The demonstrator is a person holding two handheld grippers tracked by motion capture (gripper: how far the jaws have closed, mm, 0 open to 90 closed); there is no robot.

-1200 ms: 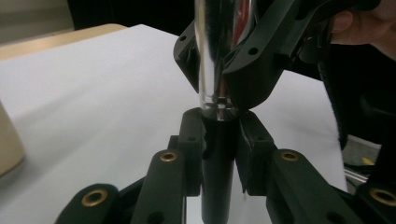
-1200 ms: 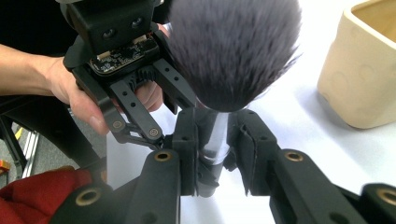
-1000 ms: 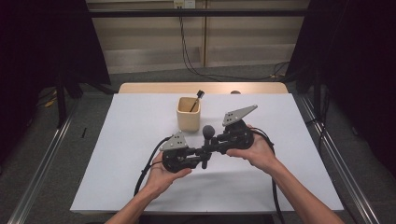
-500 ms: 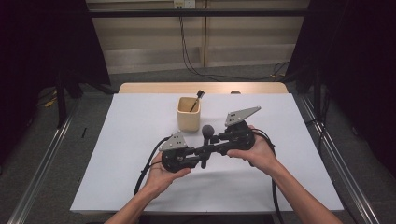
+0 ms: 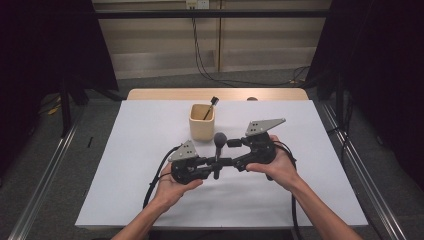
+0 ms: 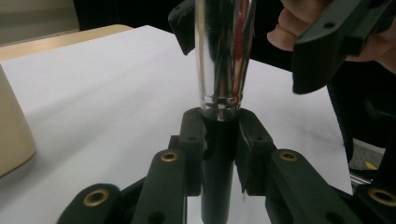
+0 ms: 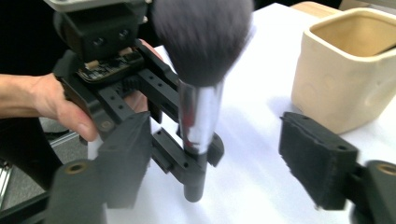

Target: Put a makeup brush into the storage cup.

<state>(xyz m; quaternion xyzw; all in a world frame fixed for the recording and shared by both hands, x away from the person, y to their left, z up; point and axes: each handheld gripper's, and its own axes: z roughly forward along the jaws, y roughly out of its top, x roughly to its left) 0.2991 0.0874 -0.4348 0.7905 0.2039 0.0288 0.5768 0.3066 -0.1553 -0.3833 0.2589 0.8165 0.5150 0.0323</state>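
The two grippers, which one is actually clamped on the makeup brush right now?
The left gripper: its jaws pinch the makeup brush by its black handle. The right gripper has just been opening, its pads standing apart on either side.

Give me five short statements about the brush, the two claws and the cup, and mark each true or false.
1. The left claw is shut on the makeup brush's black handle. True.
2. The brush stands bristles up. True.
3. The right claw is clamped on the brush. False: its jaws have just been opening and stand apart, either side of the brush, clear of it.
4. The beige cup lies on its side. False: it stands upright on the white table.
5. The cup holds nothing. False: a thin dark-tipped tool leans in it.
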